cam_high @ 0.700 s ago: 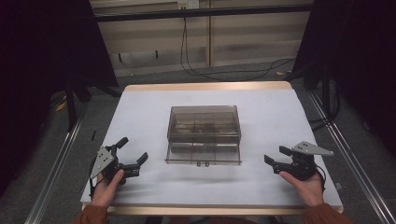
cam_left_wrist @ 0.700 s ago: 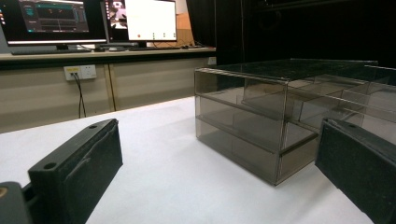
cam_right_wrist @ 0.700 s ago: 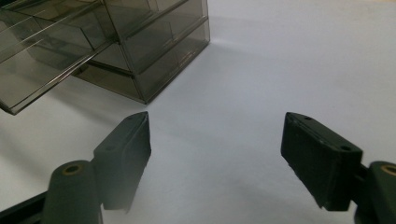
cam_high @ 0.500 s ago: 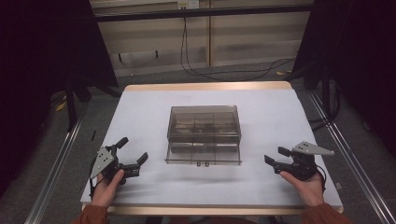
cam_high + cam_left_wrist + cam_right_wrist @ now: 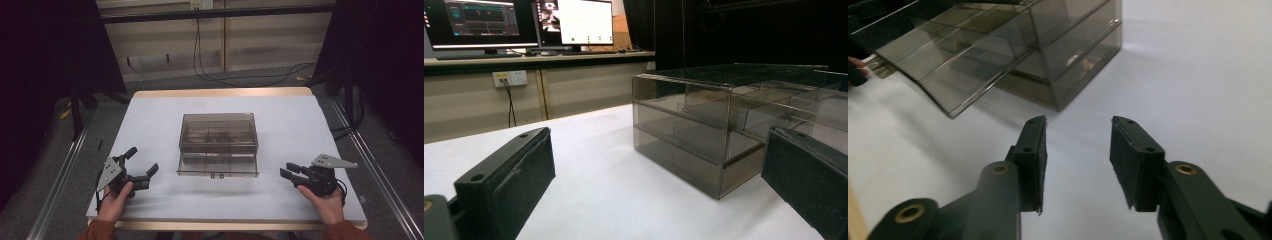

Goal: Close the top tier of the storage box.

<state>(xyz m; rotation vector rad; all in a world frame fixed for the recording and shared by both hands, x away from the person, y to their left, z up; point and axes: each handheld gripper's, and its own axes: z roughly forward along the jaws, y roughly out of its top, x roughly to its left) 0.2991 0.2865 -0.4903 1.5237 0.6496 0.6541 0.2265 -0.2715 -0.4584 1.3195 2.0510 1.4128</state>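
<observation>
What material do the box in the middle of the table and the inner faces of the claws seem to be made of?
The box looks like smoke-tinted clear plastic with a glossy finish: its dividers show through the walls. The pads on the right claw look like matte black foam or rubber, softly textured; which one I cannot tell. The table top looks matte white, perhaps laminate or a sheet.

organizer box [image 5: 218,142]: smoky see-through plastic, glossy | table [image 5: 150,120] beneath it: matt white sheet, wood-look edge | right gripper [image 5: 1075,150] near it: black, matt pads, brass-look rivets
</observation>
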